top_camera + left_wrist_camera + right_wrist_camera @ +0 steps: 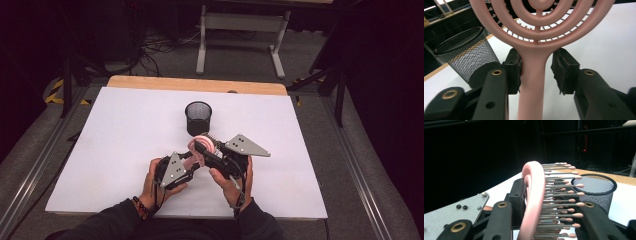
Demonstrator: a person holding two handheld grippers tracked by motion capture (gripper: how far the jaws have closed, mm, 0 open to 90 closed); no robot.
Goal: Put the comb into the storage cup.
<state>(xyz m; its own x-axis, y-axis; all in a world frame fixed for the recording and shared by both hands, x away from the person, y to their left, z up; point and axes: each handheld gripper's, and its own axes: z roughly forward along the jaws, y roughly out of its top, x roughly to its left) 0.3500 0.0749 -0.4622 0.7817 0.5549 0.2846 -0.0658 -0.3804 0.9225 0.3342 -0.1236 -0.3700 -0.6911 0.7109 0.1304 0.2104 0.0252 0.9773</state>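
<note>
Pink plastic hairbrush (202,147) with a round vented head and a straight handle: lifted clear above the near middle of the white table (125,150), well short of the far edge, spanning the two grippers. Round black wire-mesh cup (198,117) just beyond it, upright, mouth open, nearer the table's far edge than the near one.

Right gripper (206,150): clamped across the brush head, one pad on the smooth pink back, the other side buried in the bristles (564,207). Left gripper (536,72): jaws narrowly parted around the handle, one pad (512,72) touching it, the other standing off with a visible gap, so no real hold there.

Judged to be a handover, brush passing to the right gripper, probably for dropping handle-first into the cup.

To do it well:
- Keep the right clamp firm. Bristles give under pressure, so expect some pivot of the head once the handle is free.
- Spread the left jaws wider before pulling away, then draw back straight along the handle, not sideways, to avoid levering the brush.
- Hold the right hand steady until the left is clear.
- Then swing the handle downward over the middle of the cup's mouth, clear of the rim, since a knock could tip so light a cup.
</note>
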